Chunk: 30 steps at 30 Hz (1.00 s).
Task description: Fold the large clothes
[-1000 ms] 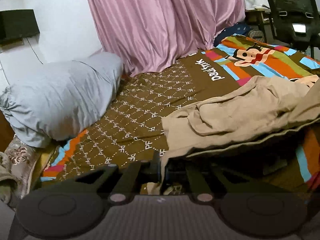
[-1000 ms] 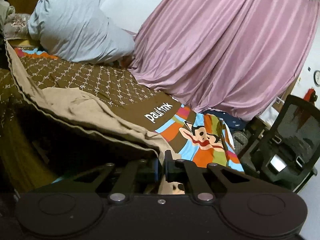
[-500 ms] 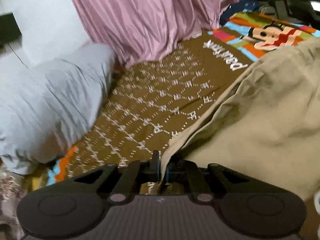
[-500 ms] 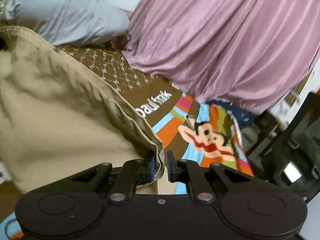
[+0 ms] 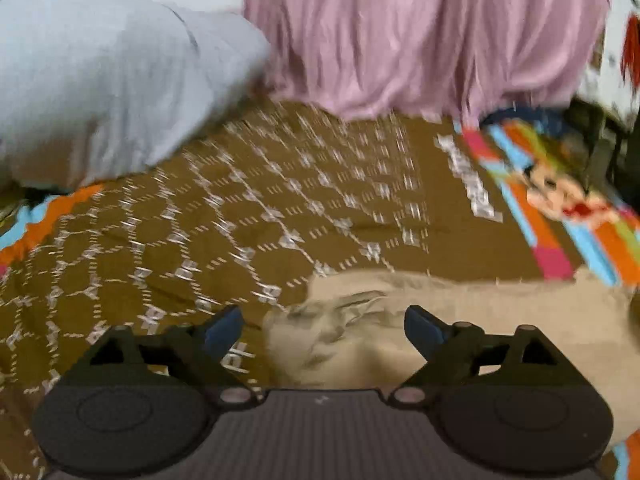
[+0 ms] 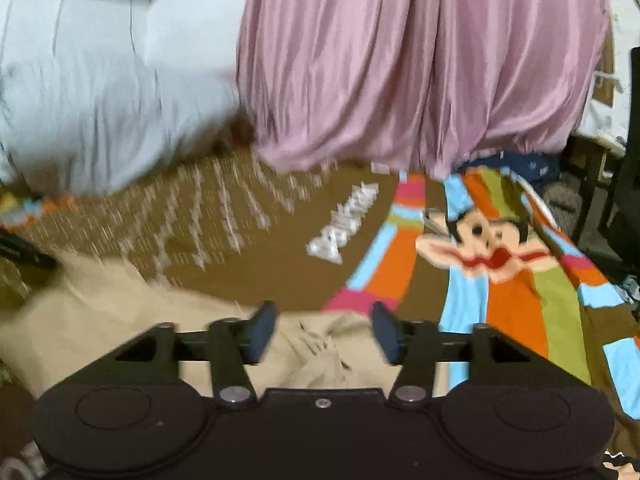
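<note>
A tan garment [image 5: 460, 320] lies on the bed, on the brown patterned bedspread [image 5: 240, 220]. In the left wrist view my left gripper [image 5: 324, 326] is open, its blue-tipped fingers apart over the garment's crumpled left corner. In the right wrist view the same garment [image 6: 120, 316] spreads to the left, and my right gripper [image 6: 324, 334] is open over its wrinkled right corner. Neither gripper holds cloth. Both views are motion-blurred.
A grey pillow [image 5: 100, 80] lies at the head of the bed on the left. A pink curtain [image 6: 420, 72] hangs behind the bed. The bedspread's striped cartoon part [image 6: 500, 264] is to the right. Dark furniture [image 6: 628, 160] stands at the far right.
Both grippers were shut on the tan garment's edge and carrying it forward. Now both have opened and let the garment go, and it lies on the bed.
</note>
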Each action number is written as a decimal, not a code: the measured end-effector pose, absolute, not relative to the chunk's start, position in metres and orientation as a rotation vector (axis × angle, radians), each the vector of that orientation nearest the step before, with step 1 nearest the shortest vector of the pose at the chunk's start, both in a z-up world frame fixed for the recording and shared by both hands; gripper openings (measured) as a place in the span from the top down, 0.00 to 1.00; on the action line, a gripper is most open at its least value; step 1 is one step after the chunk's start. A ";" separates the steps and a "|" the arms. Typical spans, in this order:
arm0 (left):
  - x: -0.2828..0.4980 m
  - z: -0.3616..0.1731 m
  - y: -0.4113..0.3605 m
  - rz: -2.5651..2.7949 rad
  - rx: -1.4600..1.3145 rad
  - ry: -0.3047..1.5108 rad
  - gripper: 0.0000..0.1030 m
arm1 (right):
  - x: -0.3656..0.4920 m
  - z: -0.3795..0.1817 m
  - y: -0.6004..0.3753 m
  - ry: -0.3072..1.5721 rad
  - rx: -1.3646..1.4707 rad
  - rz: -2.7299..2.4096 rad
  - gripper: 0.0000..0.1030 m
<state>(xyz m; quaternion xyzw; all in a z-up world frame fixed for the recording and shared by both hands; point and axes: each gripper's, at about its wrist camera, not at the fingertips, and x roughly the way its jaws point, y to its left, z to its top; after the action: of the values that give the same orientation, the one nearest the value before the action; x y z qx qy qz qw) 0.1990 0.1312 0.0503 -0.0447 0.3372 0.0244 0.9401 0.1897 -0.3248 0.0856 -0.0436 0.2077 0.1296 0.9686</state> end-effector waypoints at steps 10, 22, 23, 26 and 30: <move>0.115 0.016 0.174 0.151 -0.259 0.726 0.06 | 0.078 0.129 -0.374 0.384 -0.045 0.228 0.01; 0.112 -0.007 0.144 0.093 -0.135 0.754 0.25 | 0.089 0.045 -0.326 0.544 -0.265 0.206 0.16; 0.112 -0.008 0.142 0.089 -0.125 0.748 0.30 | 0.098 0.041 -0.325 0.553 -0.256 0.213 0.21; 0.112 -0.008 0.135 0.060 -0.114 0.728 0.60 | 0.122 0.032 -0.322 0.536 -0.275 0.233 0.61; 0.113 -0.011 0.130 0.081 -0.080 0.725 0.85 | 0.140 0.035 -0.348 0.468 -0.032 0.182 0.76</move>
<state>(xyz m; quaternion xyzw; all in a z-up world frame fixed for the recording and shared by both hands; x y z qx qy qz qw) 0.1132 0.1300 -0.0106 -0.0390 0.3544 0.0395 0.9335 0.1404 -0.3476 0.0355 -0.0159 0.2316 0.0899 0.9685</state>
